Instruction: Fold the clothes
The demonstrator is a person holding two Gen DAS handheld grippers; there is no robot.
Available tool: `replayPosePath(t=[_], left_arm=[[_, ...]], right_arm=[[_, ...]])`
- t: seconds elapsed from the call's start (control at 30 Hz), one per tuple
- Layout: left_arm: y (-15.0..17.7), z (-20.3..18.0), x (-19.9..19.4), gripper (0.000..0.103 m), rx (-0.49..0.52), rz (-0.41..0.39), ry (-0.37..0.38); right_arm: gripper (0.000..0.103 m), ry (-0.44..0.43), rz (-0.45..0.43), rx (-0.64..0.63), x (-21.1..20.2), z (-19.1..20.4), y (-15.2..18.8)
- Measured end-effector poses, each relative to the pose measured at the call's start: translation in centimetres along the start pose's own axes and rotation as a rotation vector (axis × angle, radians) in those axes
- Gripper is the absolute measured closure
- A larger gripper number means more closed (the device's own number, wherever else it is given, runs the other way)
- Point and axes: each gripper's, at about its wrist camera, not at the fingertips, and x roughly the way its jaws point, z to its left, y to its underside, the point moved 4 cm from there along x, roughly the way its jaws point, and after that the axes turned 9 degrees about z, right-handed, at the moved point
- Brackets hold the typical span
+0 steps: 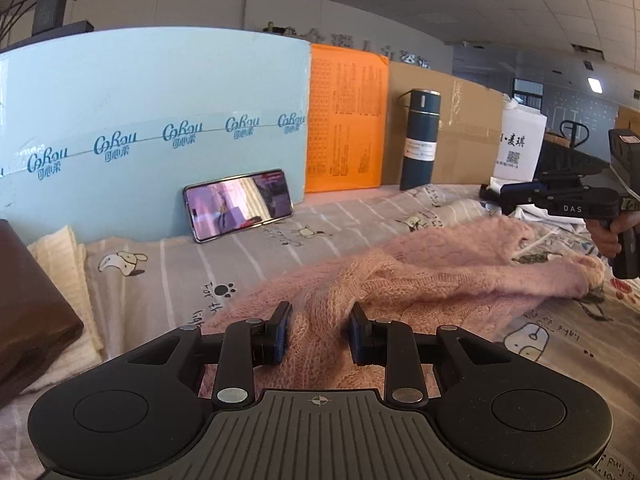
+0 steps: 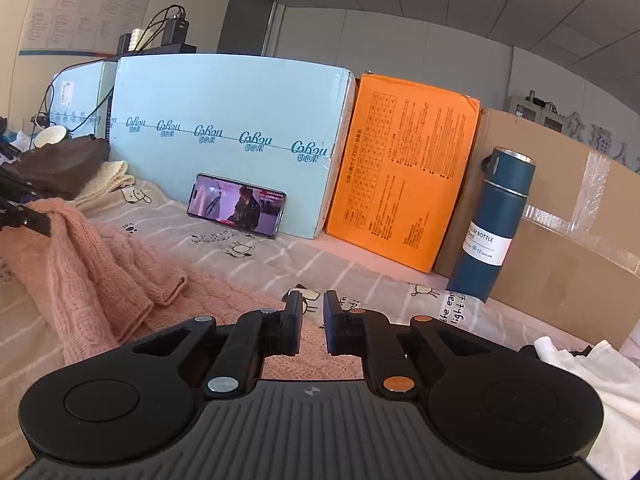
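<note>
Bed sheet point(image 2: 248, 268): grey striped, cartoon prints. Along its far edge, left to right: pale blue box point(image 2: 228, 120), orange box point(image 2: 404, 168), cardboard box point(image 2: 560, 248). Phone point(image 2: 237, 205) on its long side leans on the blue box, screen lit. Dark blue bottle point(image 2: 494, 224) upright at the cardboard box, near the orange box. Far left corner: cream knit point(image 1: 60, 248) under a brown item point(image 1: 28, 304). White bag point(image 1: 518, 144) at the right edge.
</note>
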Motion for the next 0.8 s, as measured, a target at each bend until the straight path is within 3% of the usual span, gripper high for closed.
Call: replayPosePath(t=[0.03,0.07,0.1,0.17,0.27,0.37,0.5,0.57,0.63,0.67,0.7,0.73,0.8], left_arm=[[0.0,0.2,0.3,0.076,-0.007,0.007,0.004],[0.1,0.3,0.5,0.076,-0.011,0.011,0.005],[0.3,0.4,0.7,0.076,-0.014,0.013,0.006],[0.5,0.7,1.1,0.075,-0.026,0.017,0.006],[0.8,1.1,1.6,0.075,-0.053,0.026,0.004],[1.1,1.1,1.9,0.074,-0.062,0.032,-0.002],[1.2,1.0,1.8,0.072,-0.08,0.022,-0.013],[1.2,0.9,1.7,0.072,-0.089,0.017,-0.019],[1.3,0.8,1.6,0.072,-0.098,0.012,-0.024],[1.3,0.8,1.5,0.073,-0.103,0.009,-0.027],[1.3,0.8,1.5,0.074,-0.107,0.007,-0.03],[1.3,0.7,1.5,0.076,-0.112,0.004,-0.033],[1.1,1.0,1.4,0.078,-0.13,-0.004,-0.036]], right_arm=[[0.091,-0.012,-0.003,0.021,-0.1,-0.2,0.1],[0.081,-0.028,-0.012,0.052,-0.7,-0.4,0.4],[0.061,-0.042,-0.022,0.08,-1.5,-0.6,0.7],[0.05,-0.035,-0.032,0.111,-3.8,-0.8,2.1],[0.044,0.069,0.012,0.105,-7.2,-0.5,5.0],[0.034,0.152,0.118,0.088,-9.5,0.0,8.2],[0.03,0.258,0.28,-0.004,-9.9,0.8,11.3],[0.03,0.276,0.314,-0.035,-9.1,0.7,11.8],[0.033,0.274,0.327,-0.054,-8.1,0.4,12.1],[0.043,0.265,0.332,-0.057,-7.6,0.2,12.1],[0.075,0.234,0.332,-0.045,-7.1,-0.2,11.8],[0.092,0.199,0.32,-0.027,-6.7,-0.8,11.4],[0.095,0.162,0.258,0.044,-6.2,-3.0,9.9]])
